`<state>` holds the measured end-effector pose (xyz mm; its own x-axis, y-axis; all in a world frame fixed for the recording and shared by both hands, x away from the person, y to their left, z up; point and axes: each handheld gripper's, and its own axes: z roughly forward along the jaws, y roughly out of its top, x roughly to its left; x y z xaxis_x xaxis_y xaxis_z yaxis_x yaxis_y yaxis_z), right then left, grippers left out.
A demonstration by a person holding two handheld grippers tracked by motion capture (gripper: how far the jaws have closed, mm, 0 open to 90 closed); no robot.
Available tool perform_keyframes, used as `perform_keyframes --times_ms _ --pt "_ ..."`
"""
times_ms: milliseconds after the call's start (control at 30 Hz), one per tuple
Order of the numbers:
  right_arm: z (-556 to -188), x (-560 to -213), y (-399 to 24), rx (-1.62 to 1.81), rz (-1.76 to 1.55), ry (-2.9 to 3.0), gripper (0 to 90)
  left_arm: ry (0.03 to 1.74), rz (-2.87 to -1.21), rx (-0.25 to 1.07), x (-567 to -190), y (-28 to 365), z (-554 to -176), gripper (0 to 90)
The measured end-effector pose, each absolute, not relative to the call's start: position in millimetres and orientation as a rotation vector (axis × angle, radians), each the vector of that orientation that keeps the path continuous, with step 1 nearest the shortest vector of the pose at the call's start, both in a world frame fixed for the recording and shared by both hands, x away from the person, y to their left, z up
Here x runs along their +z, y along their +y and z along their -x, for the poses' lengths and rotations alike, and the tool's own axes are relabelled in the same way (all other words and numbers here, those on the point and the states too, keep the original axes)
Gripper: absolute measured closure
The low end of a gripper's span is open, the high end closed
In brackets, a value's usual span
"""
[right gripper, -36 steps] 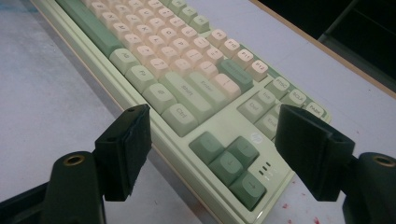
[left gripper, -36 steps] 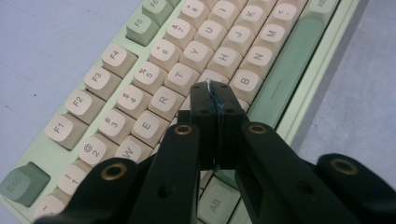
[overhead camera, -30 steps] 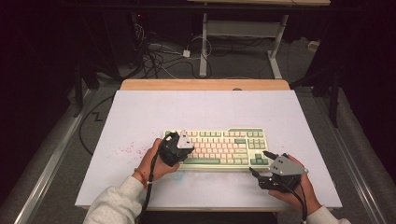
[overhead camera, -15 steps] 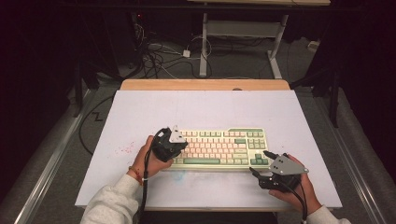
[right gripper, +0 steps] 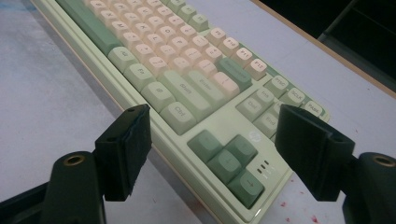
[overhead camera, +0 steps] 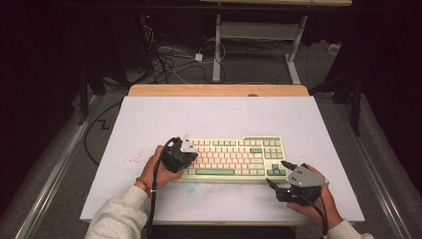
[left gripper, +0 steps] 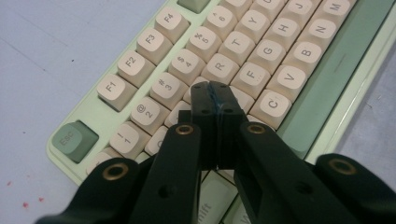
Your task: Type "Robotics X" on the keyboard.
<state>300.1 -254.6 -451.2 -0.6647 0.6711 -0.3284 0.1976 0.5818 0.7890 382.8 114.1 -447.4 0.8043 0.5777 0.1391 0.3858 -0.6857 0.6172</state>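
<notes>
A pale green keyboard (overhead camera: 234, 157) with cream and green keys lies on the white table top (overhead camera: 219, 114), toward its front. My left gripper (overhead camera: 193, 155) is shut with nothing between its pads. In the left gripper view its closed tips (left gripper: 215, 91) sit low over the letter keys just left of R and F (left gripper: 252, 77); whether they touch I cannot tell. My right gripper (overhead camera: 277, 173) stands open at the keyboard's front right corner. In the right gripper view the right gripper (right gripper: 217, 123) has its jaws spread wide on either side of the arrow keys (right gripper: 226, 158), holding nothing.
Red specks (overhead camera: 130, 160) dot the table surface left of the keyboard. A wooden edge (overhead camera: 219, 90) runs along the table's far side. Beyond it, cables (overhead camera: 169, 59) and a white desk frame (overhead camera: 217, 45) stand on the dark floor.
My left gripper has shifted a little to the left over the keyboard's left end, still shut. The right gripper has stayed where it was.
</notes>
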Motion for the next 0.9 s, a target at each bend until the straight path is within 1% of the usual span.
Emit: perform_keyframes --times_ms 900 --pt "-300.5 -452.1 -253.6 0.973 -0.678 2.200 27.5 0.698 -2.415 0.434 -448.9 111.2 -381.3 87.0"
